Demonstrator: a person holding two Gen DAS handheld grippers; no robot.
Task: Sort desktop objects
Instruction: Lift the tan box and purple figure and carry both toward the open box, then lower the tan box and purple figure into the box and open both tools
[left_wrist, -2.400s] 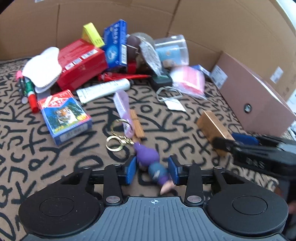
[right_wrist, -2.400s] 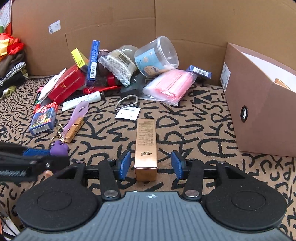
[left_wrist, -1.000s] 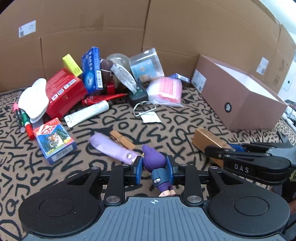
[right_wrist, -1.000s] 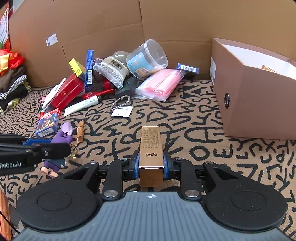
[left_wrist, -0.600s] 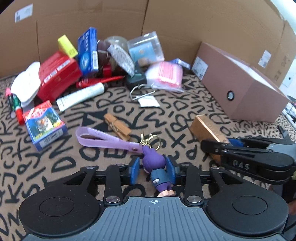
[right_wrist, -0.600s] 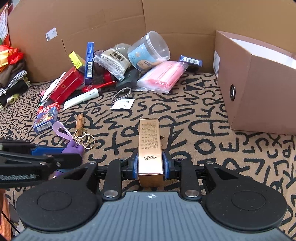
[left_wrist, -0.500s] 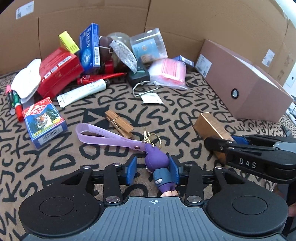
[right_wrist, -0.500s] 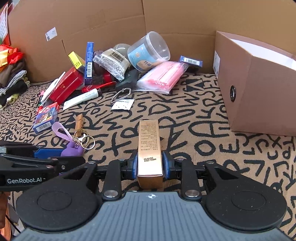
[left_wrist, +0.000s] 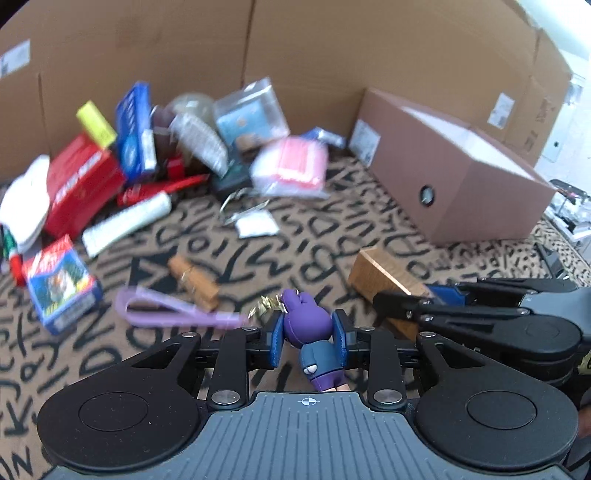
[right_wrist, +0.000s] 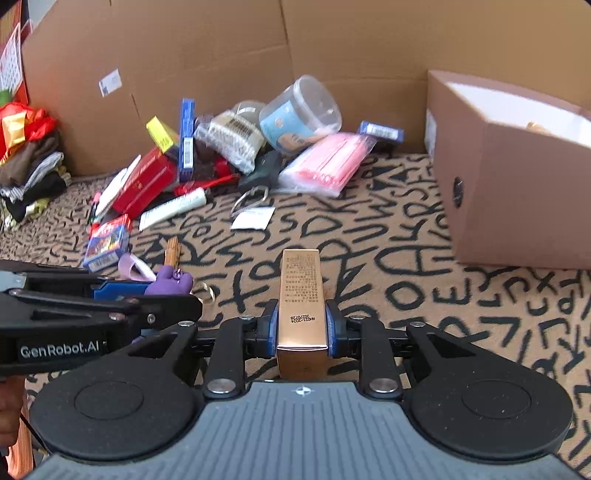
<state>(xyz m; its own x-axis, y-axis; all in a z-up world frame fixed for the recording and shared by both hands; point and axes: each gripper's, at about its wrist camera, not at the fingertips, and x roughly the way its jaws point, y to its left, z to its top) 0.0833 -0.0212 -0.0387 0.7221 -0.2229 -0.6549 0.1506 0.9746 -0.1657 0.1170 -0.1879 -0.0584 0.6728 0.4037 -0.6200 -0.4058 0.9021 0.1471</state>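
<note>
Left gripper (left_wrist: 307, 334) closing again on purple doll keychain (left_wrist: 308, 325) after brief release; right gripper (right_wrist: 300, 328) clamps gold box (right_wrist: 301, 295), both ready for cardboard box (right_wrist: 517, 177).

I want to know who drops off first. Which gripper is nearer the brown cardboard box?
Right. The right gripper, shut on the gold carton, sits closer to the brown cardboard box. The left gripper, closing on the purple figure keychain, is beyond it.
</note>
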